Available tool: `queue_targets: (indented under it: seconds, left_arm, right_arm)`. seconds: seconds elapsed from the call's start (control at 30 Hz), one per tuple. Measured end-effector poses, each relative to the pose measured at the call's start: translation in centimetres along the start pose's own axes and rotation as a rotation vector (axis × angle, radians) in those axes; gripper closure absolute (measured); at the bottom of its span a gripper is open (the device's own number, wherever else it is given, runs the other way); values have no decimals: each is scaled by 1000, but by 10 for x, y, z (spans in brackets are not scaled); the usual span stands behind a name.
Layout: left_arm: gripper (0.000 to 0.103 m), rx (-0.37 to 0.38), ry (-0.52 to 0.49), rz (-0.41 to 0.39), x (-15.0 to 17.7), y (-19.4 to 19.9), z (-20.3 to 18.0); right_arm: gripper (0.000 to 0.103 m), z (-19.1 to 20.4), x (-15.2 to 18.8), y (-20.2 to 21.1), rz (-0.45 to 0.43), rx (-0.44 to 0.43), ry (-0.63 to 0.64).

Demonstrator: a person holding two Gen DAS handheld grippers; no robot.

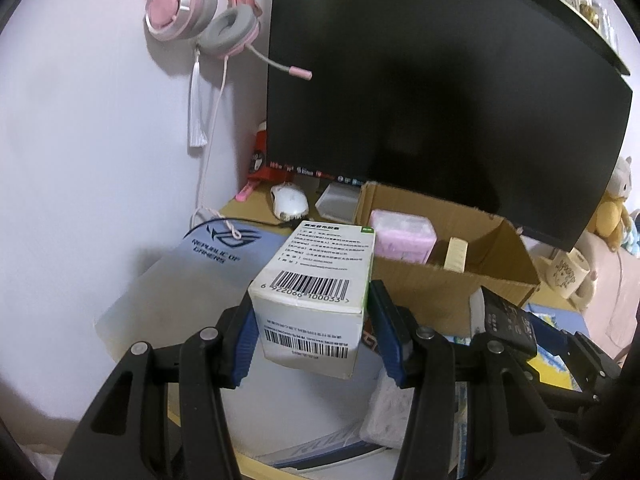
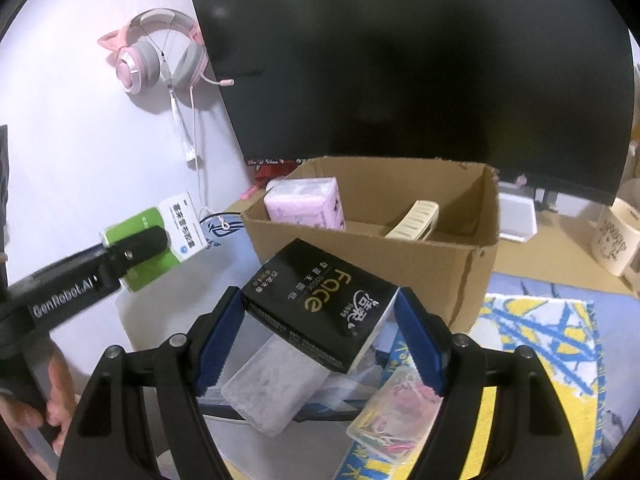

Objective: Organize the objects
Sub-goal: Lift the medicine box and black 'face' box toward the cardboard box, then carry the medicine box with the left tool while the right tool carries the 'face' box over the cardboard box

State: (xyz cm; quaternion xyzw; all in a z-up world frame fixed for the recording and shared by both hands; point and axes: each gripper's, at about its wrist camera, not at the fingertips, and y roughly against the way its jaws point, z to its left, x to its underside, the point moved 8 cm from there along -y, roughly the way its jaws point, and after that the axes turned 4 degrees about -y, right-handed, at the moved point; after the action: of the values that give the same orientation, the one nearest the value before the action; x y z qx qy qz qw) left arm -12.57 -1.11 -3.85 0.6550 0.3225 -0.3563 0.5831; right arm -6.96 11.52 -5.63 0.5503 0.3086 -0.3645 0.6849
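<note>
My left gripper (image 1: pixel 310 332) is shut on a white and green medicine box (image 1: pixel 320 292) with barcodes, held up off the desk; the same box (image 2: pixel 176 224) shows at the left of the right wrist view. My right gripper (image 2: pixel 320 332) is shut on a black tissue pack (image 2: pixel 320 304), also lifted. Behind both stands an open cardboard box (image 2: pixel 360 256) holding a pink tissue pack (image 2: pixel 306 202) and a cream comb (image 2: pixel 416 220). In the left wrist view the cardboard box (image 1: pixel 432 280) is ahead to the right, with the black pack (image 1: pixel 506 326) beside it.
A dark monitor (image 1: pixel 440 92) fills the back. Pink headphones (image 1: pixel 200 12) hang on the wall at left. A white mouse (image 1: pixel 289 202) and a mouse pad (image 1: pixel 208 264) lie on the desk. A clear plastic case (image 2: pixel 272 392), a small packet (image 2: pixel 396 416) and a cream mug (image 2: pixel 616 240) are nearby.
</note>
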Motion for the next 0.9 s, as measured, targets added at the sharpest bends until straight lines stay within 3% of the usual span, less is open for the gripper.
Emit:
queue_targets:
  seconds: [0.6, 0.9]
  left_arm:
    - [52, 77, -19, -22, -64, -9, -35]
    - [52, 63, -35, -21, -86, -25, -48]
  right_arm:
    - [21, -33, -58, -3, -29, 76, 2]
    - [21, -46, -72, -20, -15, 79, -9]
